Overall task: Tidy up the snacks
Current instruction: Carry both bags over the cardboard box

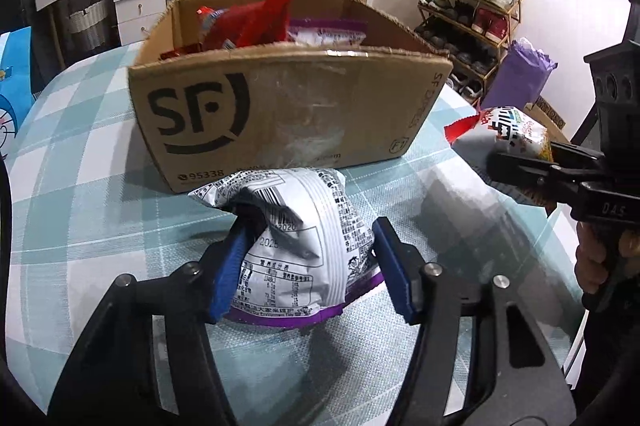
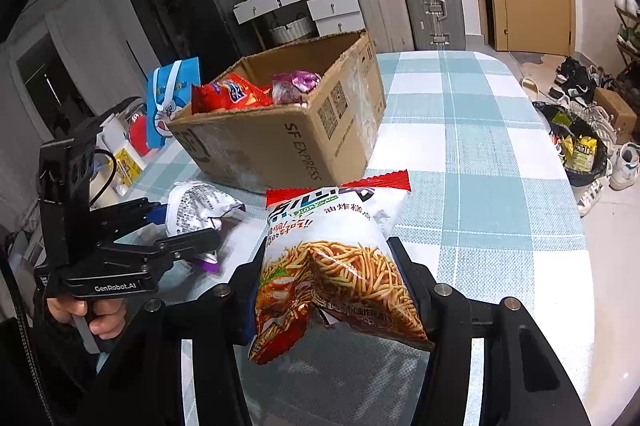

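Observation:
A brown SF cardboard box [image 1: 280,109] stands on the checked tablecloth and holds red and purple snack bags [image 1: 256,21]; it also shows in the right wrist view [image 2: 288,141]. My left gripper [image 1: 308,258] is shut on a white-and-purple snack bag [image 1: 296,242] that rests on the table just in front of the box; the bag also shows in the right wrist view [image 2: 196,205]. My right gripper [image 2: 332,282] is shut on a noodle-snack bag [image 2: 336,266] held above the table, to the right of the box; the bag also shows in the left wrist view [image 1: 516,129].
The table [image 2: 480,145] has a blue-and-white checked cloth. A blue cartoon gift bag [image 2: 172,101] and small items stand left of the box. Suitcases [image 2: 408,1], drawers, a door and a shoe rack [image 1: 472,13] lie beyond the table.

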Demonstrator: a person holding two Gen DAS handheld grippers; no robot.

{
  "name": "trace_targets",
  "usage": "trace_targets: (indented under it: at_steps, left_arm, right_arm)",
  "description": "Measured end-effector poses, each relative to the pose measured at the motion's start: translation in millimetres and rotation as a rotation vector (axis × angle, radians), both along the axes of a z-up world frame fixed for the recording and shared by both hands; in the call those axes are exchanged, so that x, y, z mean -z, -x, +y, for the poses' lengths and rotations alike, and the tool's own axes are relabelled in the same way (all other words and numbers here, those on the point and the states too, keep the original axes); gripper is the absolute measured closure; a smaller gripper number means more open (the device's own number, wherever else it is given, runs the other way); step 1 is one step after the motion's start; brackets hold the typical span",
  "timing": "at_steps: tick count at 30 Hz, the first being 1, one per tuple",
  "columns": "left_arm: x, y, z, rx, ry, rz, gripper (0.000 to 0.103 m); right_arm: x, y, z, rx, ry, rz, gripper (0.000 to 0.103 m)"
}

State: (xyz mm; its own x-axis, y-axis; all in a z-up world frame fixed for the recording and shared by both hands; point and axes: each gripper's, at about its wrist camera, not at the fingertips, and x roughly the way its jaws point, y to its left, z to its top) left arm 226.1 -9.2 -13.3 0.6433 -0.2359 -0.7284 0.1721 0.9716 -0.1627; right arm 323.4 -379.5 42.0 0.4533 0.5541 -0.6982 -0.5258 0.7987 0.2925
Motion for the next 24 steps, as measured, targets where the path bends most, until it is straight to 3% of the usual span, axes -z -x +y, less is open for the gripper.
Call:
trace_targets:
  at_steps: [12,24]
  left_arm:
    - [-76,39,45,-0.037,0.037,-0.113,0.044]
    - [-125,37,76,-0.107,0.073,-0.173,0.044]
  right_arm:
    - [-41,13,8,0.026,-0.035,-0.102,0.048]
    - [-77,2,31,0.071,-0.057,-0.131,0.048]
